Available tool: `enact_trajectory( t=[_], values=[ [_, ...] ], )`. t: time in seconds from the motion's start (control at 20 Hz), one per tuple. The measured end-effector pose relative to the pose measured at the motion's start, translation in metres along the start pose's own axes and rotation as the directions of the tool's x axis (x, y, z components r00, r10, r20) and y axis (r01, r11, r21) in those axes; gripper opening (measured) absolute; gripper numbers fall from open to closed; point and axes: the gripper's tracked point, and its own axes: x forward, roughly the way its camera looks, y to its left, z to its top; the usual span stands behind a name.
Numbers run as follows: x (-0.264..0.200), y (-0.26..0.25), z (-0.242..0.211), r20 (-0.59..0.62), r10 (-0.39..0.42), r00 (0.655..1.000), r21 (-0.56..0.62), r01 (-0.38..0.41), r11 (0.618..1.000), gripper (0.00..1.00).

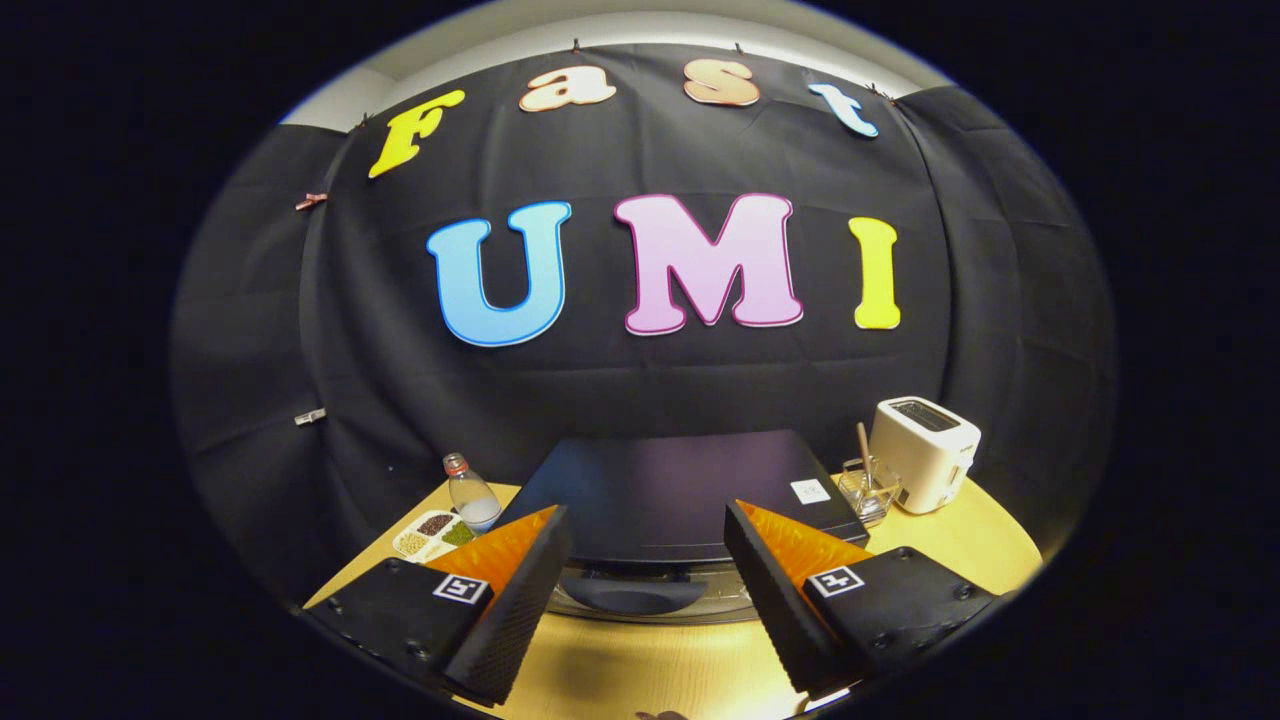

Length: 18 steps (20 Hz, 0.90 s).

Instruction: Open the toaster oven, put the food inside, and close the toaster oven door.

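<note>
tool (648, 560) with fingers spread apart, gripping nothing, above the wooden surface (640, 670). toaster oven (680, 495) just ahead, its front between the fingers; door apparently closed. behind: bottle (472, 495) and snack tray (432, 533) at left, glass holder (868, 488) and white toaster (924, 452) at right.

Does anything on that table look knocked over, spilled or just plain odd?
Nothing stands out. The toaster oven sits squarely just ahead of the open gripper, the bottle and white toaster stand upright, and the sectioned tray lies flat, nothing spilled.
</note>
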Motion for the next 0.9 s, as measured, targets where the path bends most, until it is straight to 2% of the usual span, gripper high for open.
enact_trajectory(
  t=[0.6, 0.9],
  values=[
    [0.043, 0.003, -0.083, -0.167, -0.08, 0.983, 0.003, 0.082, 0.997, 1.0],
    [0.044, -0.001, -0.084, -0.16, -0.109, 0.981, -0.038, 0.104, 0.994, 0.98]
  ],
)
